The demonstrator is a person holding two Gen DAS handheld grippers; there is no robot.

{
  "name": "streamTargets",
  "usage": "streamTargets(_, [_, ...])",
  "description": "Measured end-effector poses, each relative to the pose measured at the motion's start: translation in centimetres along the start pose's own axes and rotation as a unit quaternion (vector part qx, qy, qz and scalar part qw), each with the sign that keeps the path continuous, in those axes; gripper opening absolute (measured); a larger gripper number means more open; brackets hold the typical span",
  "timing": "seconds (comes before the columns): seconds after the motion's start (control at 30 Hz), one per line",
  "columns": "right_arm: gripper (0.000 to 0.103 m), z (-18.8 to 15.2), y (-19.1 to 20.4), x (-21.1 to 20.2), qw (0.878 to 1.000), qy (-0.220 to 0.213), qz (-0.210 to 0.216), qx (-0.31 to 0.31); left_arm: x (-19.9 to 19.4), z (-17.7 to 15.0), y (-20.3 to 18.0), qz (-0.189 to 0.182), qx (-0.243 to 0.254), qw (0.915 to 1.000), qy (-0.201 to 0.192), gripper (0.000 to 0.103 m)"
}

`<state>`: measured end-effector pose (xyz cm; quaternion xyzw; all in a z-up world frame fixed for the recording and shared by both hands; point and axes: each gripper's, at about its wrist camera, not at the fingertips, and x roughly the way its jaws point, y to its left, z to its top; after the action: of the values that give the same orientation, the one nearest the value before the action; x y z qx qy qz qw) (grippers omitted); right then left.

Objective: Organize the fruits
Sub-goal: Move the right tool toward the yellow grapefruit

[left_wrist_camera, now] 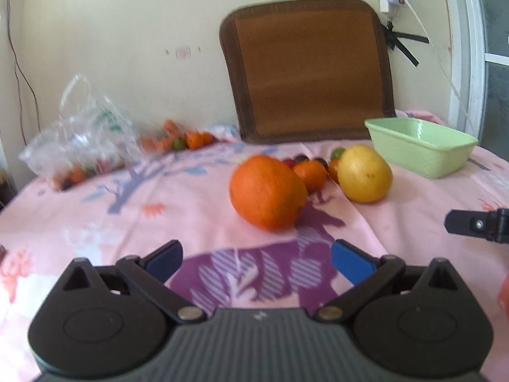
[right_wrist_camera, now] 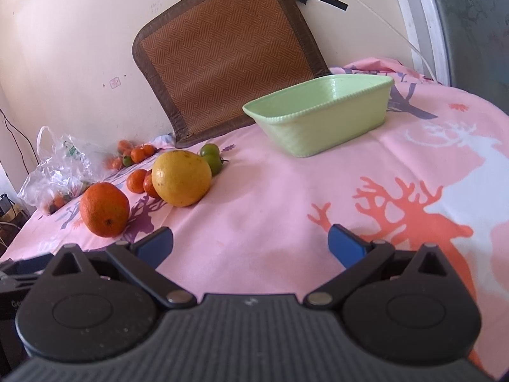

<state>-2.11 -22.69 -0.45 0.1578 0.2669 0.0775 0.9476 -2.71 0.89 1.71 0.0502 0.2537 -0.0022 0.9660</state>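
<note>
A big orange [left_wrist_camera: 267,192] [right_wrist_camera: 104,209] lies on the pink cloth, with a yellow citrus fruit [left_wrist_camera: 364,173] [right_wrist_camera: 181,178] to its right. Small tangerines [left_wrist_camera: 311,175] [right_wrist_camera: 137,180] sit behind them, and green tomatoes [right_wrist_camera: 212,157] lie beside the yellow fruit. A pale green tray [left_wrist_camera: 420,146] [right_wrist_camera: 318,117] stands empty at the right. My left gripper [left_wrist_camera: 257,261] is open, just short of the orange. My right gripper [right_wrist_camera: 250,245] is open over bare cloth, nearer than the yellow fruit. A part of the right gripper [left_wrist_camera: 477,225] shows at the left view's right edge.
A clear plastic bag [left_wrist_camera: 79,140] [right_wrist_camera: 60,172] with small fruits lies at the far left. More small tangerines [left_wrist_camera: 187,138] [right_wrist_camera: 136,152] rest by the wall. A brown woven cushion [left_wrist_camera: 308,70] [right_wrist_camera: 222,54] leans against the wall behind the fruits.
</note>
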Motion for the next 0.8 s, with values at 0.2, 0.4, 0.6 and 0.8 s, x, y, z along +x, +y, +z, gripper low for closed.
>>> streamTargets(0.2, [0.103, -0.1, 0.1, 0.0, 1.0, 0.001, -0.001, -0.003, 0.3, -0.2, 0.6, 0.012, -0.003, 0.9999, -0.003, 0.103])
streamTargets(0.4, [0.103, -0.2, 0.3, 0.0, 1.0, 0.003, -0.006, -0.016, 0.5, -0.6, 1.8, -0.017, -0.03, 0.9994, 0.008, 0.103])
streamTargets(0.6, [0.103, 0.3, 0.9, -0.3, 0.999, -0.012, 0.002, -0.043, -0.4, 0.1, 2.5, -0.012, -0.022, 0.9993, -0.028, 0.103])
streamTargets(0.8, [0.09, 1.8, 3.4, 0.6, 0.988, -0.023, 0.037, -0.149, -1.4, 2.4, 2.8, -0.072, -0.016, 0.9949, -0.069, 0.103])
